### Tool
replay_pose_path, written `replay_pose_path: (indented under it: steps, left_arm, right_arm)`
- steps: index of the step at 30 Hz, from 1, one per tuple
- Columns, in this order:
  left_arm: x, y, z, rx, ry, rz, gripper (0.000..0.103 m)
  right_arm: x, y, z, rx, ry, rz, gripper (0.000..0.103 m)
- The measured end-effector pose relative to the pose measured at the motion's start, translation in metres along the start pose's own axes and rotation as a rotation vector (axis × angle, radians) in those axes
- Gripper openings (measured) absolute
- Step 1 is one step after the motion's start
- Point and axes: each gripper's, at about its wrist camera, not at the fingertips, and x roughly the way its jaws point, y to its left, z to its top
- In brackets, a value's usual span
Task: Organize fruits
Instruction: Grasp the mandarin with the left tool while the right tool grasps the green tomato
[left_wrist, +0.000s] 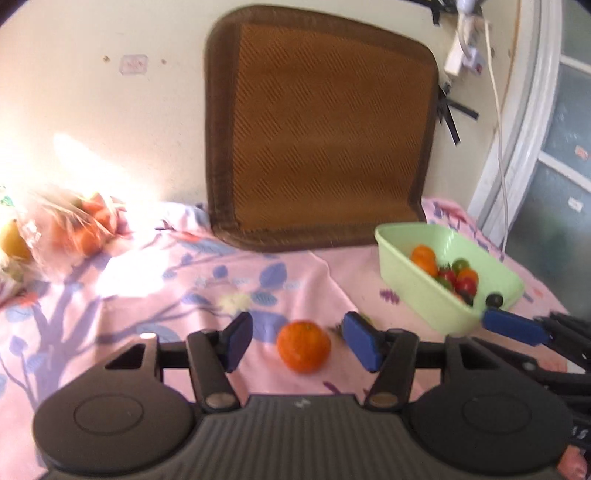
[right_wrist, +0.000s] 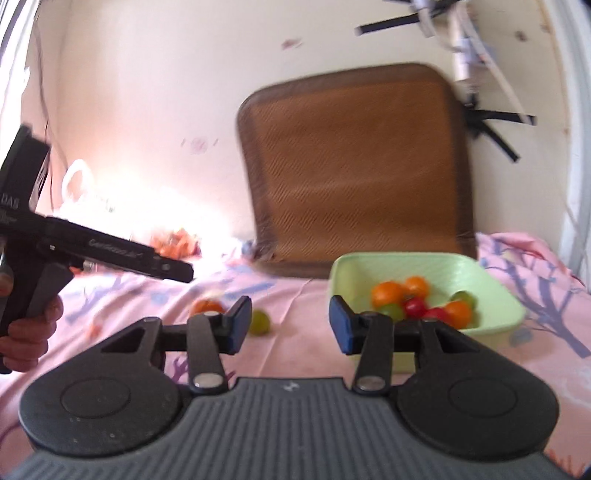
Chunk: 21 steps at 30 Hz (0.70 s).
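On the pink floral bedsheet (left_wrist: 155, 295) sits a round orange tangerine (left_wrist: 303, 346), right in the gap of the left hand-held gripper (left_wrist: 301, 341) – its blue pads stand apart on either side of the fruit and neither one touches it, so nothing is clamped. From the left wrist view the tangerine lies pretty much dead centre between the two fingers, resting on the sheet.

Off to the right of that is a pale green rectangular plastic tub (left_wrist: 417, 288), already holding a mix of small orange, red and green fruits. One blue finger of the right hand-held gripper (left_wrist: 513, 326) pokes in just beside the tub's near corner.

From the right wrist view, the right hand-held gripper (right_wrist: 286, 325) has its jaws apart too, with nothing between them. The green tub (right_wrist: 491, 291) is just ahead and to the right of it, partly behind the right finger. A small green round fruit (right_wrist: 259, 322) lies on the sheet just past the left pad – outside the gap, not held. The tangerine (right_wrist: 207, 306) peeks out behind the left finger, a bit blurry.

A brown woven mat (left_wrist: 325, 125) leans on the wall behind, and a clear bag of orange fruit (left_wrist: 74, 225) sits far left.
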Motion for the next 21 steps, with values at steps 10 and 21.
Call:
replay_pose_path:
  steps: [10, 21]
  left_arm:
    - [0.016, 0.000, -0.015, 0.024, 0.031, 0.013, 0.040]
    - [-0.044, 0.015, -0.048, -0.053, 0.022, -0.038, 0.040]
  right_arm:
    - [0.046, 0.029, -0.006, -0.111, 0.143, -0.011, 0.040]
    - [0.113, 0.037, 0.005, -0.104, 0.281, 0.010, 0.032]
